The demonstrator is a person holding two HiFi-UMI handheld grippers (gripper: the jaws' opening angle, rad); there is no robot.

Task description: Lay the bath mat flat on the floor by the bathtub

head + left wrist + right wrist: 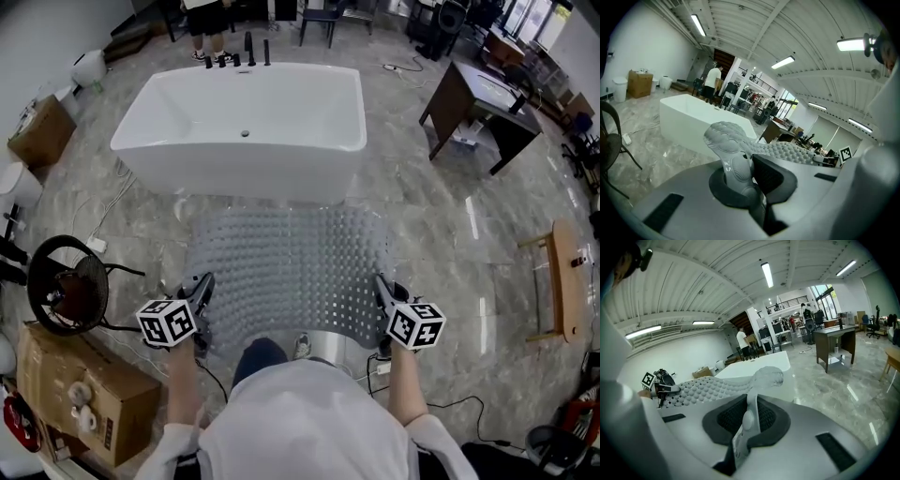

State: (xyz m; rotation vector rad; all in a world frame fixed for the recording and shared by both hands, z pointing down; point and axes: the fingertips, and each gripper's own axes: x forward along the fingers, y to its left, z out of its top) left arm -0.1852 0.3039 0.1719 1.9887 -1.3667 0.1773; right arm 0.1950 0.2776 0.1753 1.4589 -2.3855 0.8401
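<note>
A grey, bumpy, perforated bath mat (286,267) hangs stretched between my two grippers, above the marble floor just in front of the white bathtub (246,127). My left gripper (201,291) is shut on the mat's left near corner (726,145). My right gripper (382,289) is shut on its right near corner (761,380). The mat's far edge reaches the tub's base. In the left gripper view the bathtub (701,119) stands ahead; in the right gripper view the bathtub (757,369) lies behind the mat.
A dark wooden desk (478,108) stands right of the tub. A fan (66,286) and cardboard boxes (80,394) are at my left, a wooden stool (561,281) at the right. A person (208,23) stands beyond the tub, and cables lie on the floor.
</note>
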